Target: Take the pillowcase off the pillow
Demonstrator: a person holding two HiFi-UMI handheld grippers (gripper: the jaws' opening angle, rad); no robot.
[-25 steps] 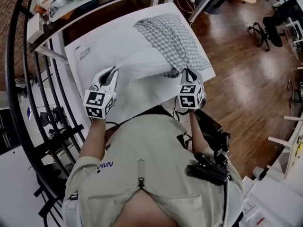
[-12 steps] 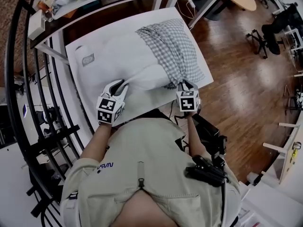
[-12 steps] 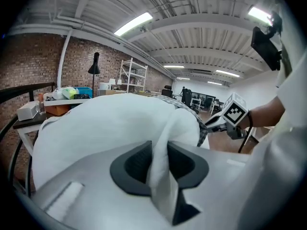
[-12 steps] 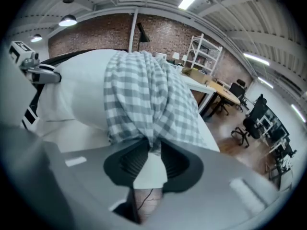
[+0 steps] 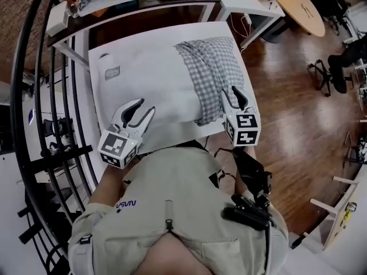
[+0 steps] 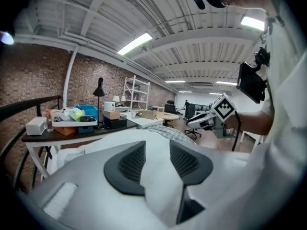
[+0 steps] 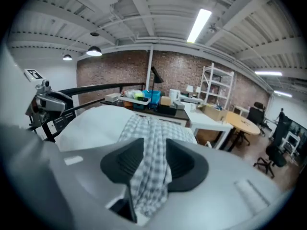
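Both grippers are hovering free at the counter's [image 5: 172, 134] 6 o'clock edge. Left gripper [image 5: 144, 106]: jaws have just been opening and are standing apart, with the white pillow [image 5: 152, 76] showing in the gap and the pads not pressing on it. Right gripper [image 5: 233, 91]: jaws have also just been opening, with the checked pillowcase [image 5: 212, 73] lying in the gap but not pinched.

In the head view the pillowcase is bunching over the pillow's 3 o'clock end, running from about 12 down to 5 o'clock, and most of the pillow is showing bare toward 9 o'clock.

I'm reading this as a release between pulls: the case is looking mostly stripped but not off yet. For the next move I'm planning to close the left jaws on the bare pillow corner to anchor it, close the right jaws on the bunched checked cloth, then pull toward 3 o'clock. Snagging both layers is the thing I'm watching for.
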